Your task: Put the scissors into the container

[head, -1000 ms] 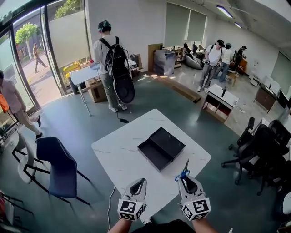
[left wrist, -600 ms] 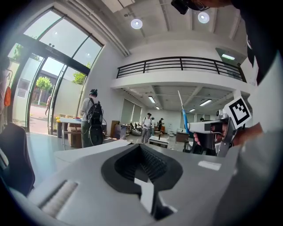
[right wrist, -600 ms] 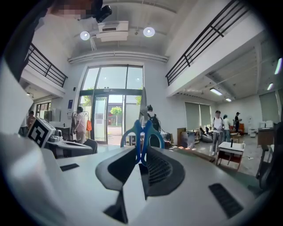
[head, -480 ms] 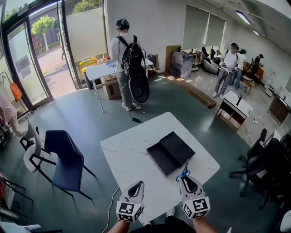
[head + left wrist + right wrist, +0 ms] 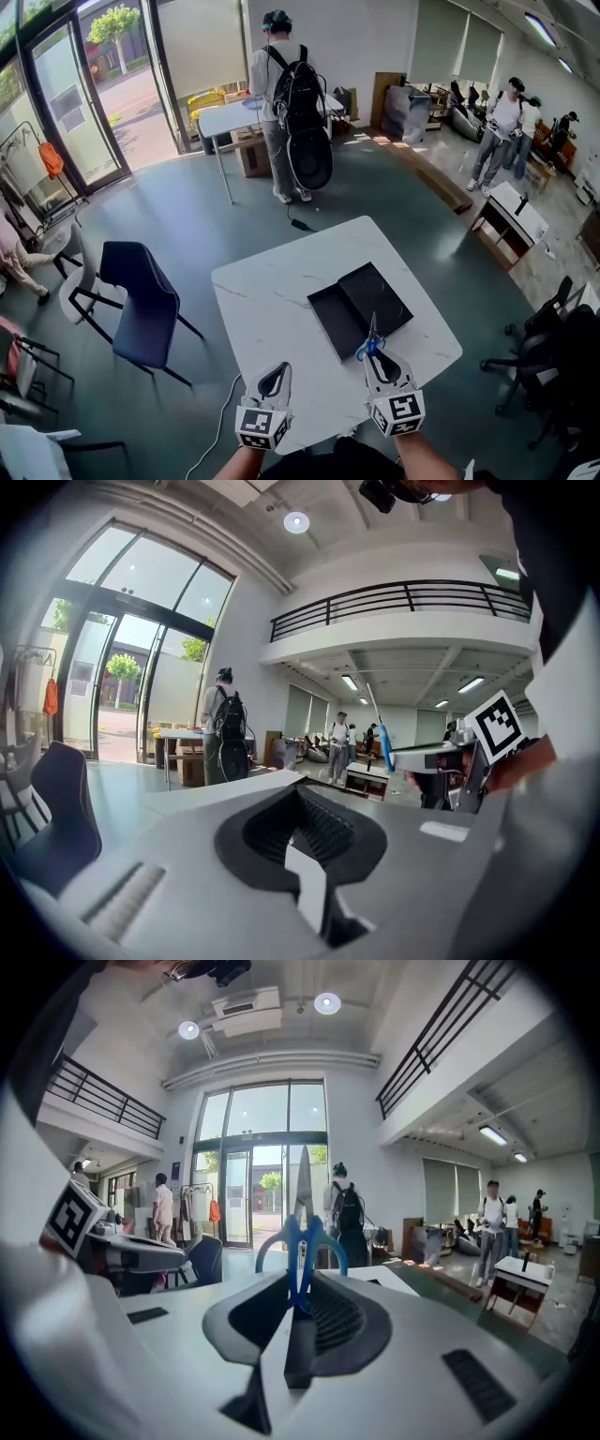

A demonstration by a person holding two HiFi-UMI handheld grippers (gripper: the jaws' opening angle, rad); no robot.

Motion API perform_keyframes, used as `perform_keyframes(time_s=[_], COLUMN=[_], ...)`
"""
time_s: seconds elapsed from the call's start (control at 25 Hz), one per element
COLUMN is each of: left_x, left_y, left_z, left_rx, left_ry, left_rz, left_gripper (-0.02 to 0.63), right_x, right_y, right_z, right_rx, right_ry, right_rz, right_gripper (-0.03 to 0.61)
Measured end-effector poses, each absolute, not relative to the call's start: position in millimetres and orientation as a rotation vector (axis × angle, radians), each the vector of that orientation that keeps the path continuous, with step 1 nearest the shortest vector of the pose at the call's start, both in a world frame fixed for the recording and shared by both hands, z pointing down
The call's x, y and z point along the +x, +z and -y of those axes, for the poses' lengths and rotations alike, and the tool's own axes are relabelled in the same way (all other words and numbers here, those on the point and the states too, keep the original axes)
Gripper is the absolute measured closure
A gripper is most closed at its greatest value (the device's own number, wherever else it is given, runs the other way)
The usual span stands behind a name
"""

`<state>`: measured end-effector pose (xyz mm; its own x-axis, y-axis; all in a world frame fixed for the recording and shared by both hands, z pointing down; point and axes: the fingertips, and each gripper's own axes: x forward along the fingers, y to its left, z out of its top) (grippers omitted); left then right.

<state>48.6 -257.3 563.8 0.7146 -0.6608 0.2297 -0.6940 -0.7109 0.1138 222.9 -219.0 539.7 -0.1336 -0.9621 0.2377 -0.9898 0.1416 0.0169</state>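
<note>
Blue-handled scissors point(image 5: 371, 341) stand blades-up in my right gripper point(image 5: 377, 357), which is shut on their handles near the table's front right. In the right gripper view the scissors point(image 5: 302, 1232) rise straight up from between the closed jaws. Just beyond them on the white marble table point(image 5: 272, 309) lies the black container point(image 5: 328, 323), an open box with its black lid point(image 5: 375, 295) beside it. My left gripper point(image 5: 276, 382) hovers over the front edge of the table, shut with nothing in it. In the left gripper view the scissors point(image 5: 385, 745) show at the right.
A dark blue chair point(image 5: 141, 309) stands left of the table. A person with a backpack point(image 5: 295, 103) stands beyond the table by another table point(image 5: 225, 117). Black office chairs point(image 5: 562, 347) are at the right, with more people point(image 5: 502, 122) far back.
The head view has shifted, so the table and box sit further left and nearer. My right gripper with the scissors has moved forward, closer to the box's front edge. The left gripper keeps its place.
</note>
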Motion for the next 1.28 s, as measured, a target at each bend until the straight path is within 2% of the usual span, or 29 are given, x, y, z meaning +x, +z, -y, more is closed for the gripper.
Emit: perform_keyframes(time_s=[0.92,1.28], left_x=[52.1,47.8], left_y=[592.0,597.8], left_z=[276.2,272.2], left_rx=[2.670,2.646], left_ry=[0.350,0.359], left_rz=[1.226,1.219], left_gripper=[0.604,0.604], right_x=[234.3,234.6], right_y=[638.8,690.6], right_z=[299.0,324.8], right_rx=[1.600,1.444], right_ry=[0.406,0.636], right_rz=[2.091,1.921], right_gripper=[0.505,0.505])
